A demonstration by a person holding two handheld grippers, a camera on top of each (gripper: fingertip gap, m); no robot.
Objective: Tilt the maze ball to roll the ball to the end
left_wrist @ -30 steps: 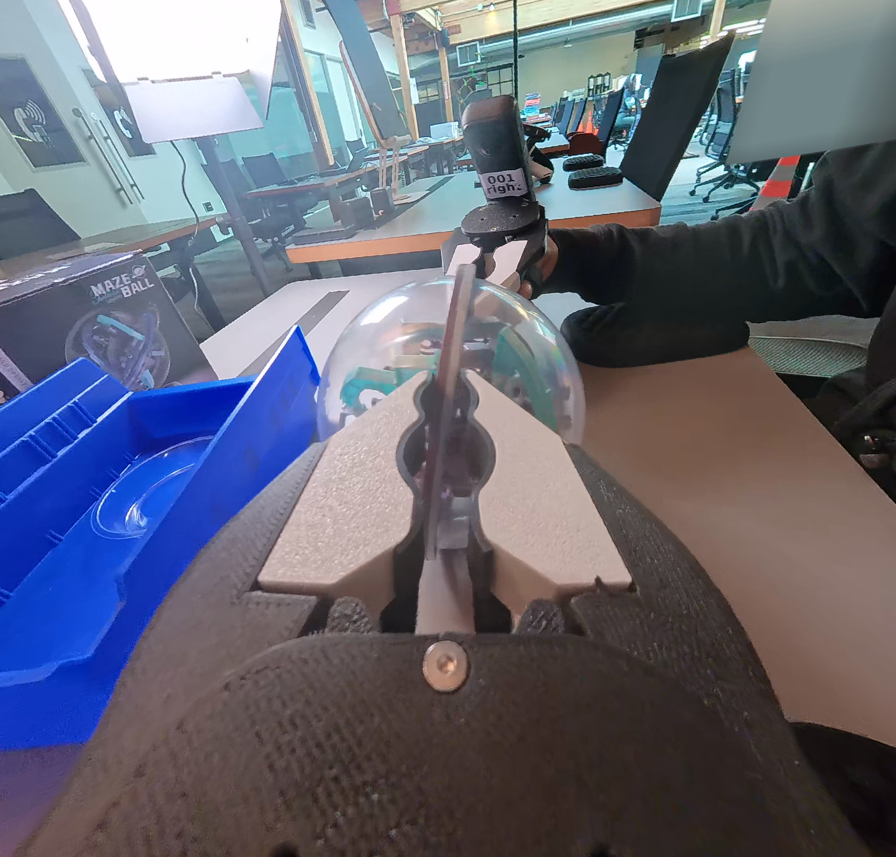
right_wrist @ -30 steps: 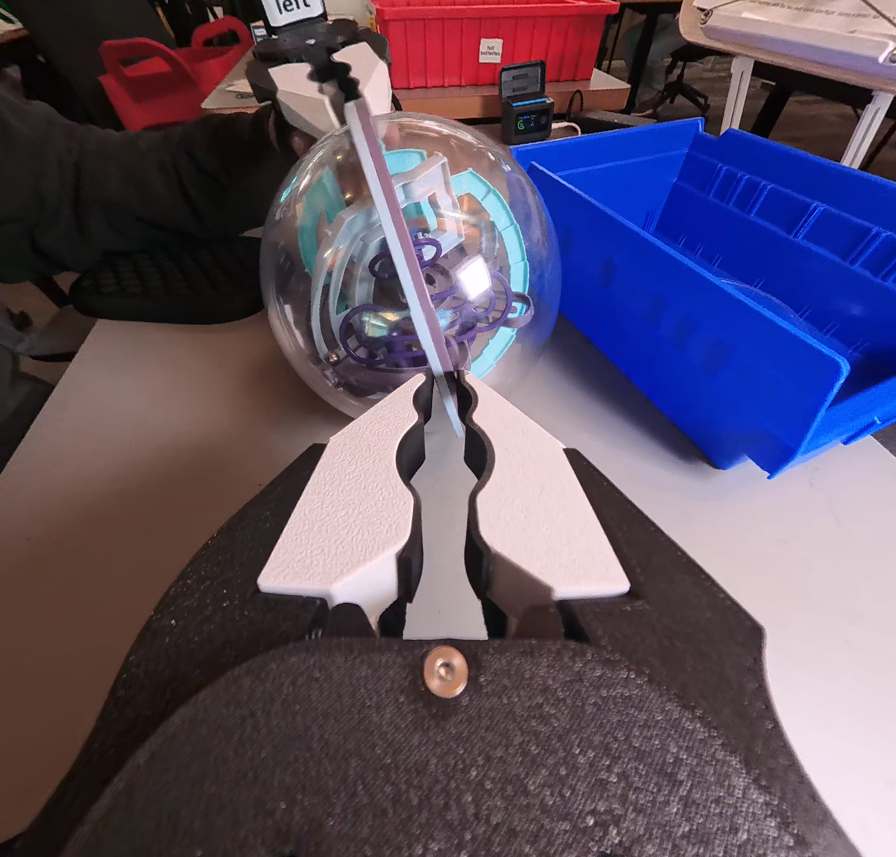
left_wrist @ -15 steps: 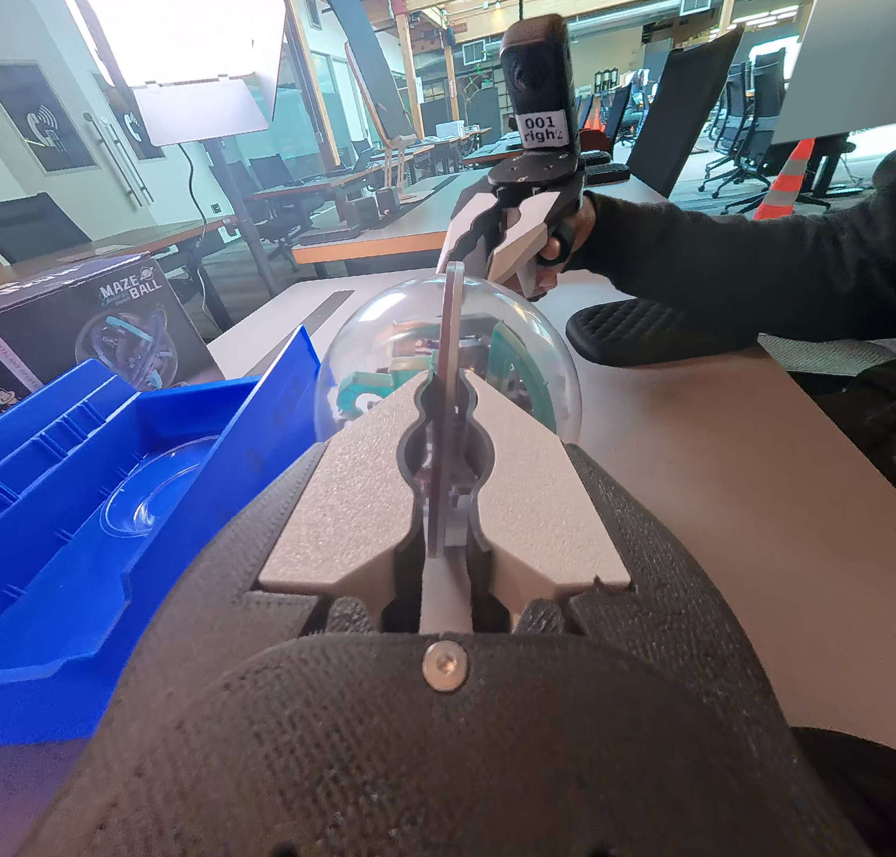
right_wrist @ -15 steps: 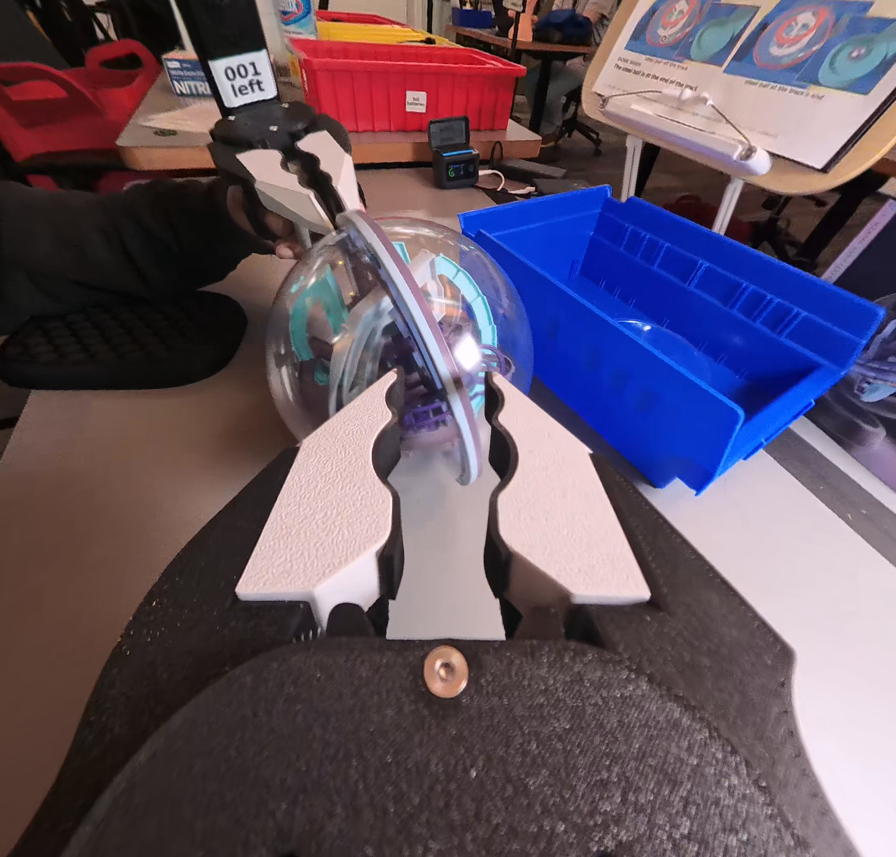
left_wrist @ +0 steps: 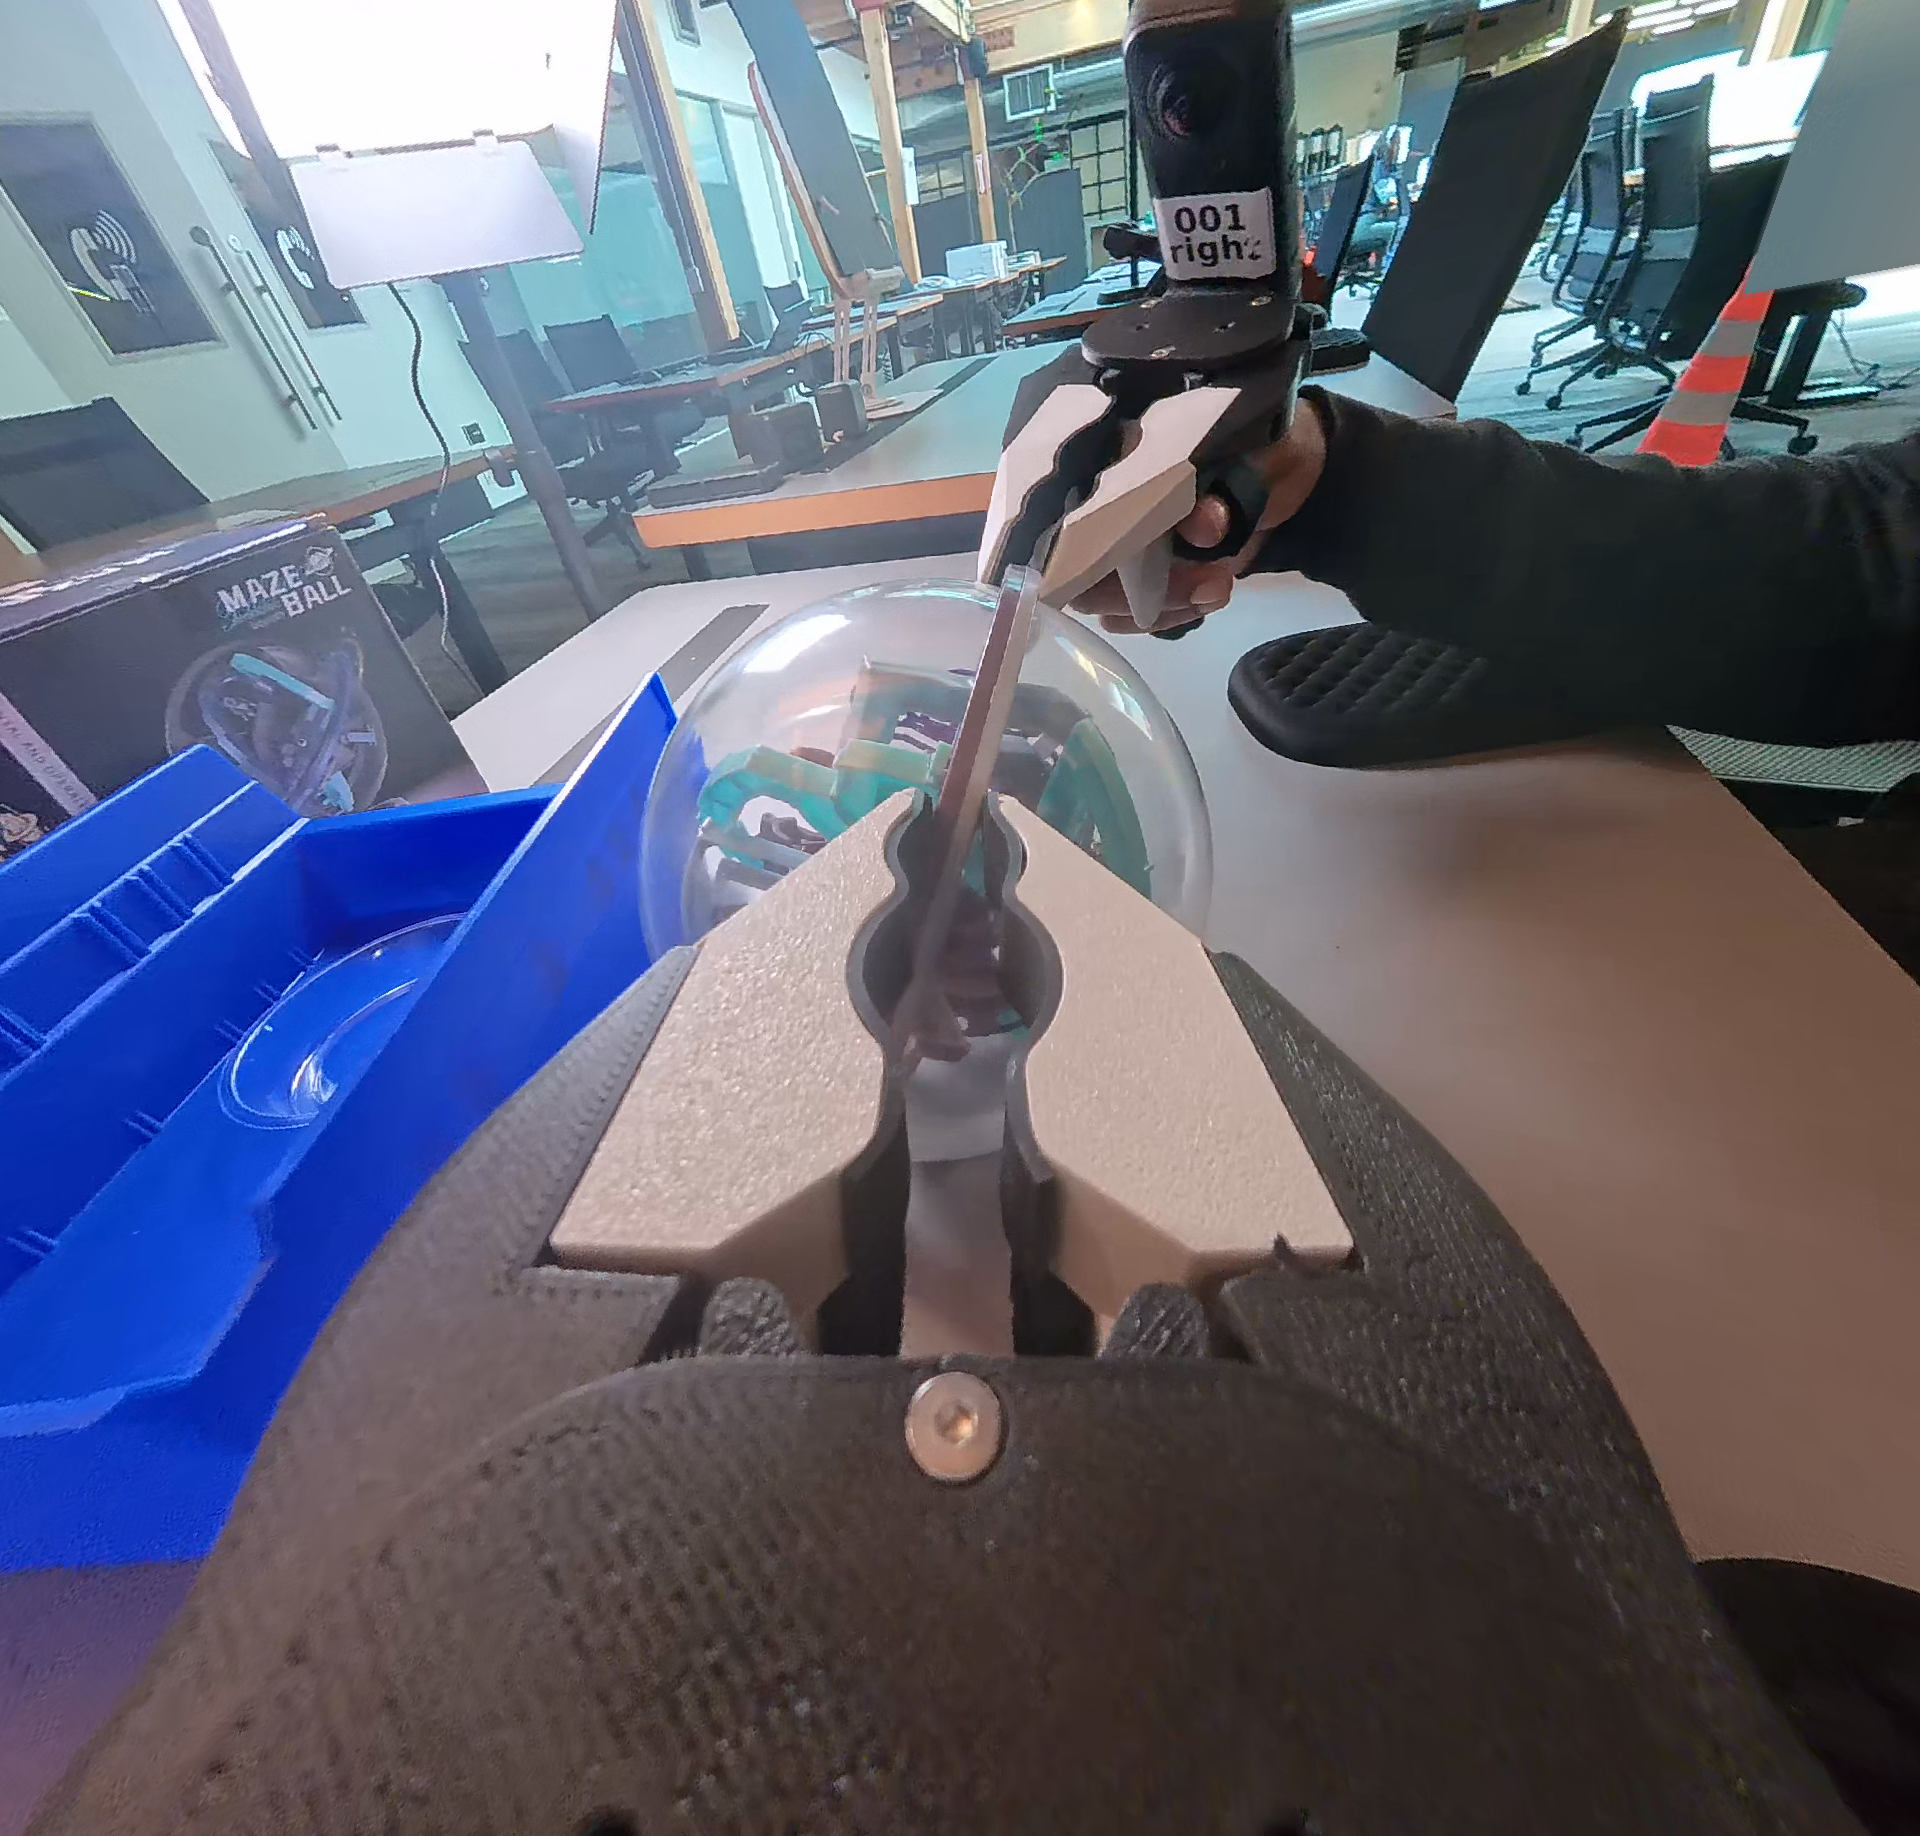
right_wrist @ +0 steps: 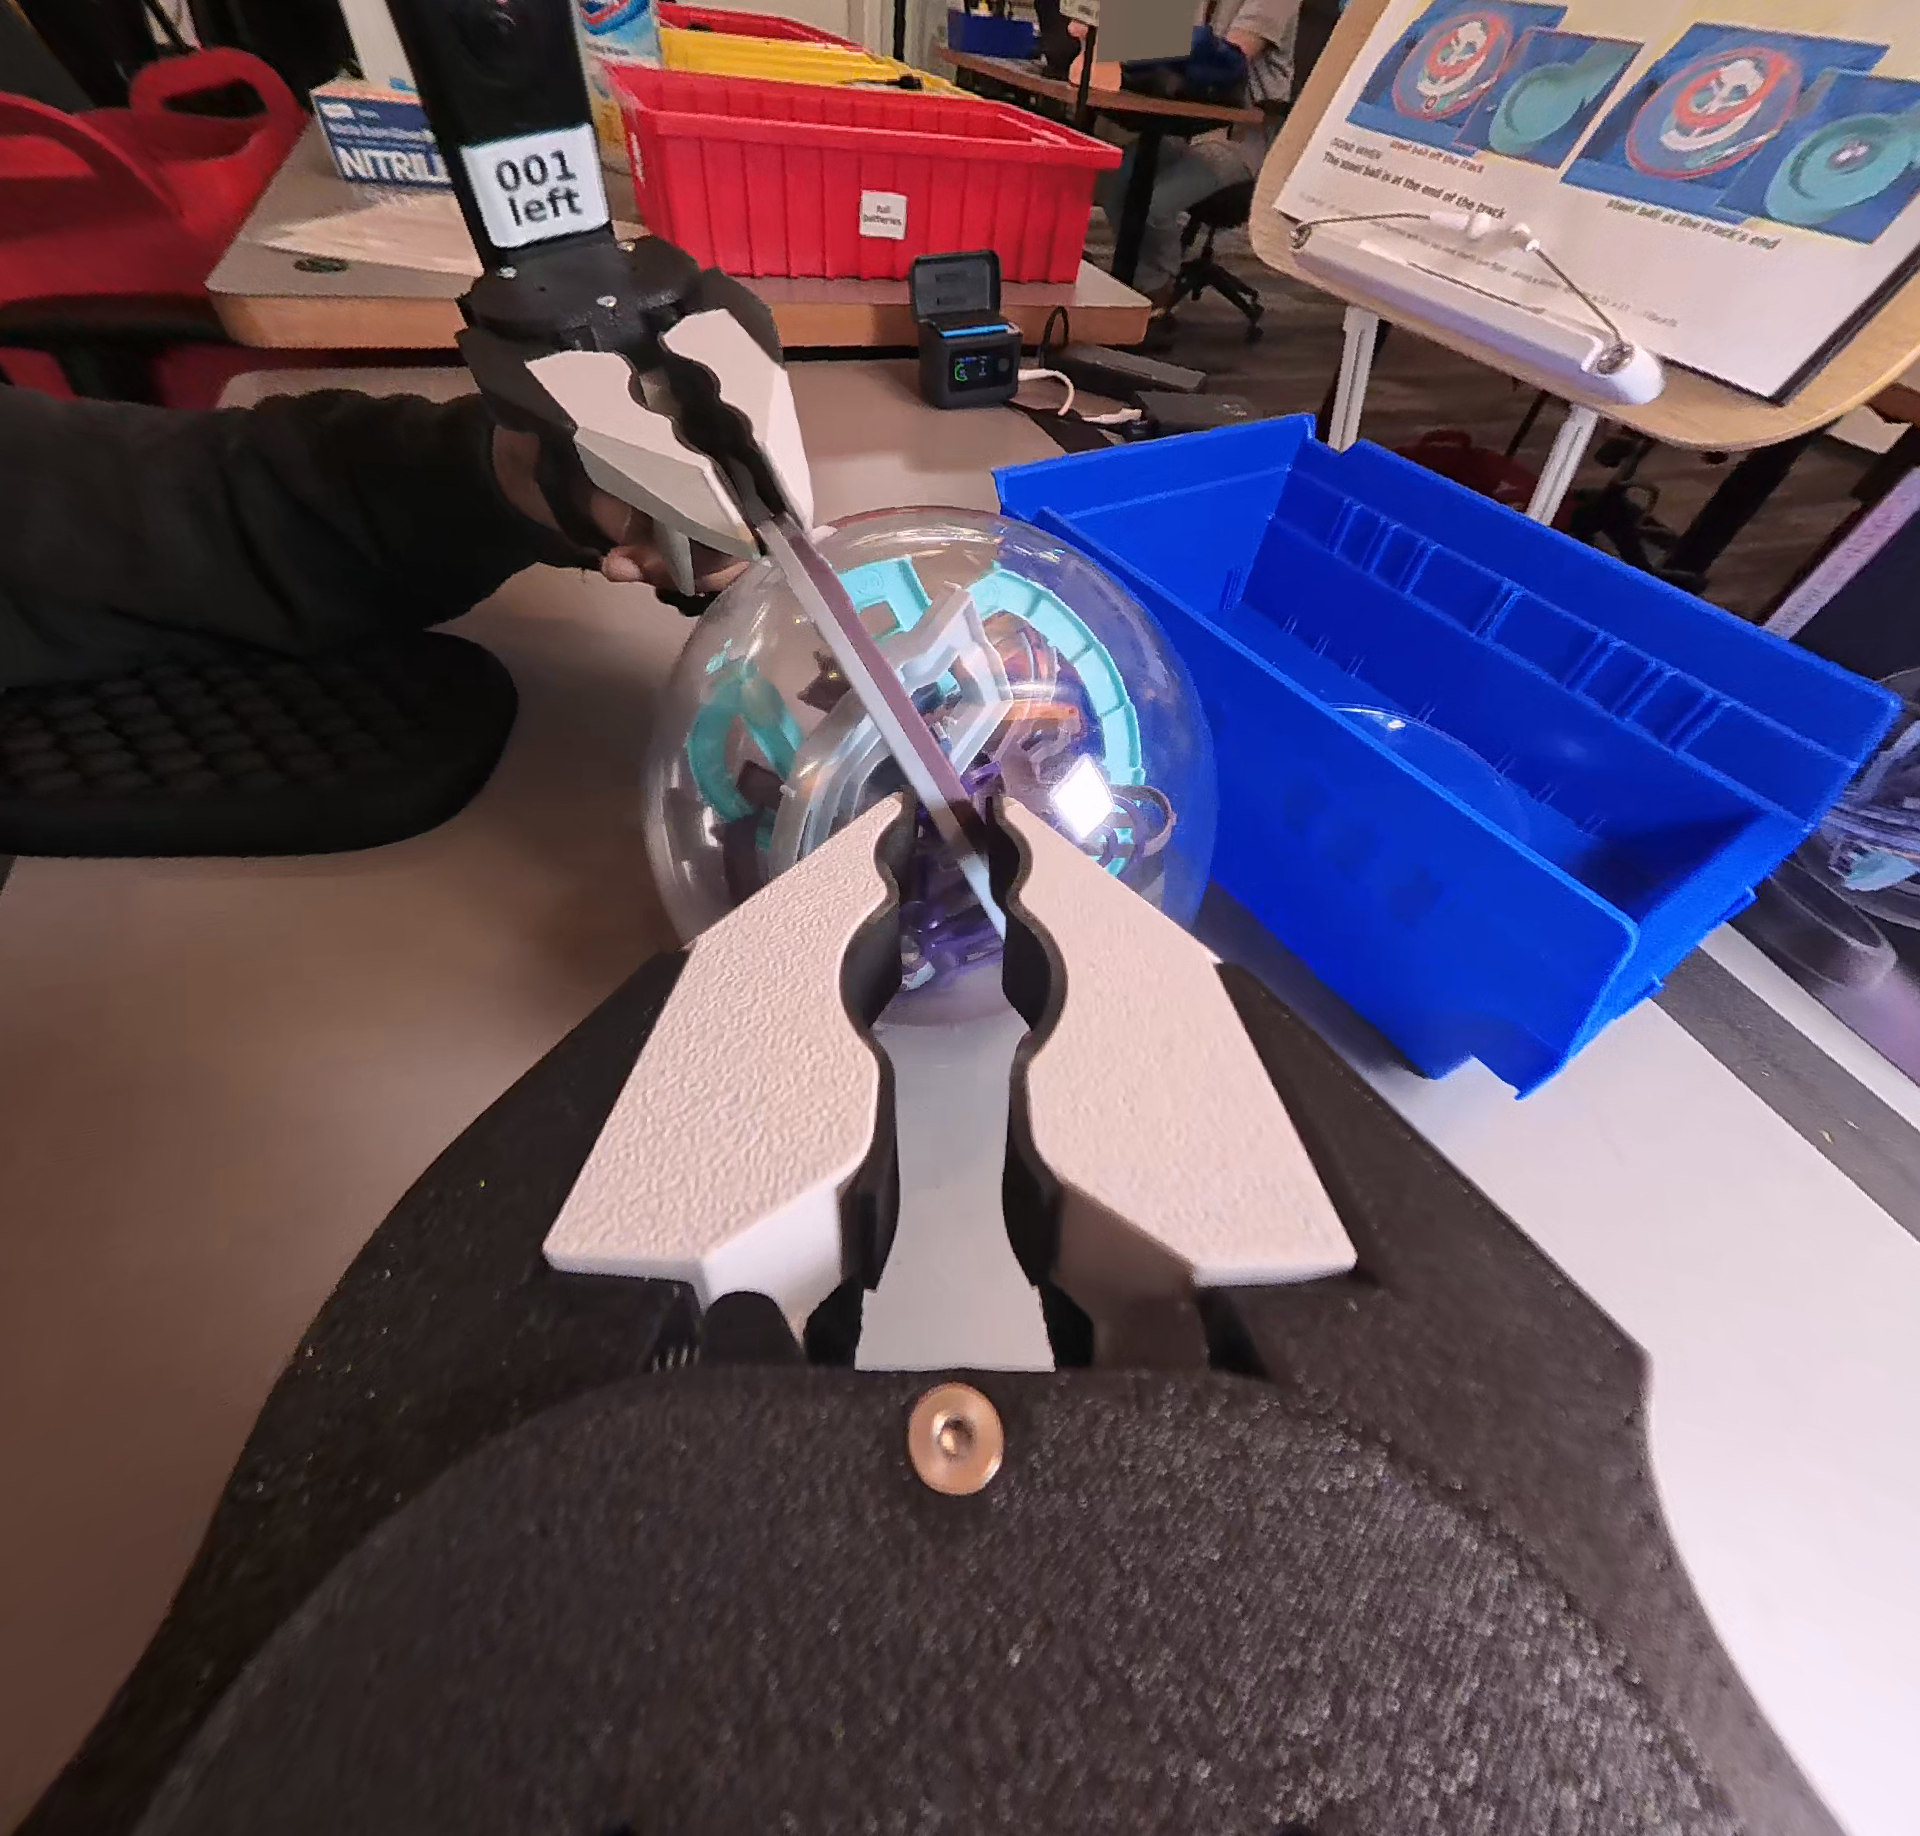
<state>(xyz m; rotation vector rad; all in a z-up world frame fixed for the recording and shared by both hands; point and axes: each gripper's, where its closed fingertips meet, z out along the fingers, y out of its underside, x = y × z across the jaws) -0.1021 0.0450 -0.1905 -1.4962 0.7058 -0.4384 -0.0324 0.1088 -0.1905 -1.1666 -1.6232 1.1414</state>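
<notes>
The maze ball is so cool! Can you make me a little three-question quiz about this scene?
1. True or false: the maze ball lies inside the blue bin.
2. Which part of the maze ball does the left claw pinch? A) its flat rim B) a teal track C) nothing
3. Fill in: the blue bin stands on the ball's ___ side in the right wrist view.

Key: 1 false, it is outside, beside the bin. 2 A. 3 right.
</notes>
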